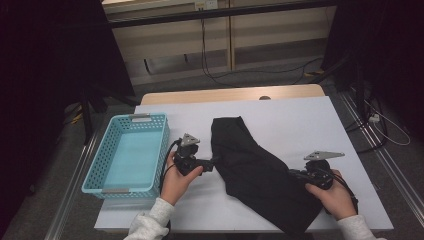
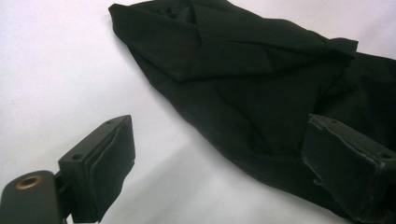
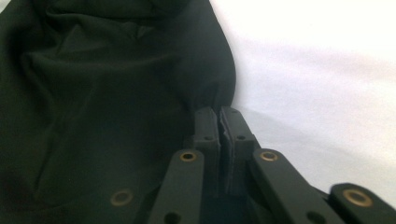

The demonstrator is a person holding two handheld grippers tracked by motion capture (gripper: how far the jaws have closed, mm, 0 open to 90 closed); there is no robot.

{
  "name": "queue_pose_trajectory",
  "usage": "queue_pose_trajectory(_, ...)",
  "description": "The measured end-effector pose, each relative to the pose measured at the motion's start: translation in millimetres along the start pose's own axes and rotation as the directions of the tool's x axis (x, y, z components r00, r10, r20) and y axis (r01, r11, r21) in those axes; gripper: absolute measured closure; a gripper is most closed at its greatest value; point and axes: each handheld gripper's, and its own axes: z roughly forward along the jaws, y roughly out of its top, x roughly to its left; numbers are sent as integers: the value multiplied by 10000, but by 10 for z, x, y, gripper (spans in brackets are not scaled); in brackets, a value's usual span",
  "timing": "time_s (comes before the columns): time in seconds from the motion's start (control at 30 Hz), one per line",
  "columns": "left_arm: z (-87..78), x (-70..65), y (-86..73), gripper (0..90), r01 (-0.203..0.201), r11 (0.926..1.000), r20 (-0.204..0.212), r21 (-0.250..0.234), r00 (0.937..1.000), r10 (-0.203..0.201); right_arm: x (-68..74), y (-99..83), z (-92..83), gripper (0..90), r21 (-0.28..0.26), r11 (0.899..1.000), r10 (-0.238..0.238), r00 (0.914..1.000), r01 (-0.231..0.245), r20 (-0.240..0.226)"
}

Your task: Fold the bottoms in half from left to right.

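Observation:
A crumpled black cloth (image 1: 255, 170) lies slantwise across the white table cover (image 1: 300, 120), from the middle toward the front right. My left gripper (image 1: 216, 161) is at the cloth's left edge, level with the table and open wide. In the left gripper view the cloth (image 2: 243, 84) reaches in between the jaws of the left gripper (image 2: 219, 135), and the pads do not press on it. My right gripper (image 1: 292, 172) is at the cloth's right side. In the right gripper view the right gripper (image 3: 218, 112) is shut, pinching a fold at the edge of the cloth (image 3: 93, 93).
An empty light-blue plastic basket (image 1: 150, 118) stands at the table's left side, close to my left hand. Bare white cover stretches to the right and behind the cloth. Beyond the wooden far edge (image 1: 230, 94) are floor cables and dark stands.

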Motion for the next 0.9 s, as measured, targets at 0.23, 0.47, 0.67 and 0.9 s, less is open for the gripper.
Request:
queue_pose_trajectory(0.23, -24, 3, 12, 98, -27, 10000, -2, -51, 10000, 27, -30, 16, -13, 881, -24, 10000, -7, 10000, 7, -67)
queue_pose_trajectory(0.47, 1, -29, 6, 97, -88, 10000, 62, 24, 9999, 88, -165, 69, -79, 883, -53, 10000, -38, 9999, 38, 138)
queue_pose_trajectory(0.67, 10, -22, 12, 97, -59, 10000, 89, -15, 9999, 59, -273, 74, -129, 883, -127, 9998, -140, 9986, 147, 514)
queue_pose_trajectory(0.9, 4, 3, 12, 94, 110, 9999, 86, -98, 9999, -109, -451, 78, -150, 882, -91, 9999, 62, 9936, -52, 1130)
